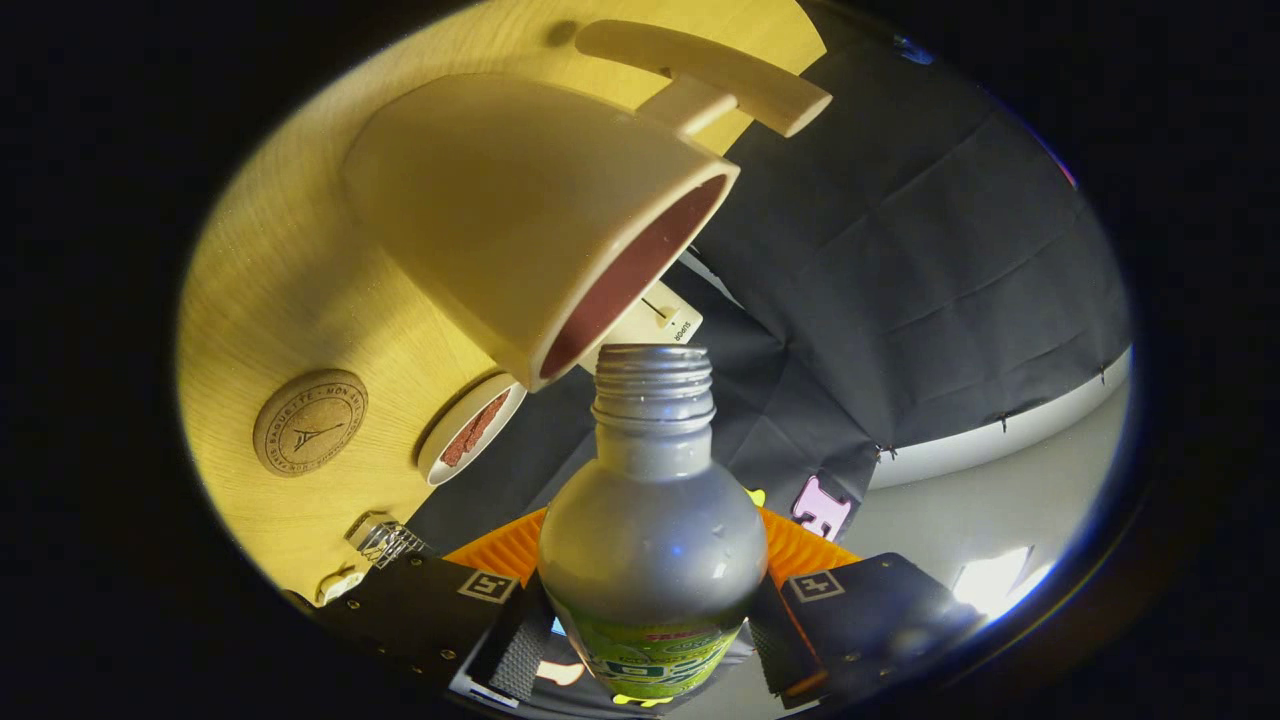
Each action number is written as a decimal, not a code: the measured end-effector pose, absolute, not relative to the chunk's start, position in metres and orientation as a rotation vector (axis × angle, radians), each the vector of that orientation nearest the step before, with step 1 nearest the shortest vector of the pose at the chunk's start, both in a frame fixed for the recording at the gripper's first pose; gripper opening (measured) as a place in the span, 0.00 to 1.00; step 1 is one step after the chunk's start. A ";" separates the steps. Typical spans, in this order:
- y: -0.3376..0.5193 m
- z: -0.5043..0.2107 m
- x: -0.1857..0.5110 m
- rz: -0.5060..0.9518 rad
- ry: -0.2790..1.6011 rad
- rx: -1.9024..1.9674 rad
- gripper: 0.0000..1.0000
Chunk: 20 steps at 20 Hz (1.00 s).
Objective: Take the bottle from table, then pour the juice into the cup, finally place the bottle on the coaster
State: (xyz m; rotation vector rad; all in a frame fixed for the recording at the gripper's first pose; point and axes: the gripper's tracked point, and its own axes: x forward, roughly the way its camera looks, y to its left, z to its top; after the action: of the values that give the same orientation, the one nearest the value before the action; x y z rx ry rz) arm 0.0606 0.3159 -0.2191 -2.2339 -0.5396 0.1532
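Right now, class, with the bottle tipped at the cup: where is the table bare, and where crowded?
The gripper is shut on the bottle. Bare wood lies between the cup and the coaster, and beyond the coaster. It is crowded where the small dish sits close by the cup's rim.

cup (520,210) rim crowding bottle (652,520) mouth, coaster (310,422) unobstructed

Uncapped silver bottle (652,520) tipped, mouth at cream cup (530,215) rim; cork coaster (310,422) beside cup.
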 end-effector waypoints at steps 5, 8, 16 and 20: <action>0.312 -0.214 0.063 0.162 -0.512 -2.161 0.82; 0.305 -0.213 0.070 0.191 -0.441 -2.055 0.82; 0.295 -0.215 0.071 0.206 -0.388 -1.847 0.82; 0.286 -0.217 0.076 0.215 -0.332 -1.714 0.83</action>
State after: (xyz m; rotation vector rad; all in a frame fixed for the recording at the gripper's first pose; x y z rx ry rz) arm 0.0761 0.2862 -0.2172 -1.7139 -0.3317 0.2151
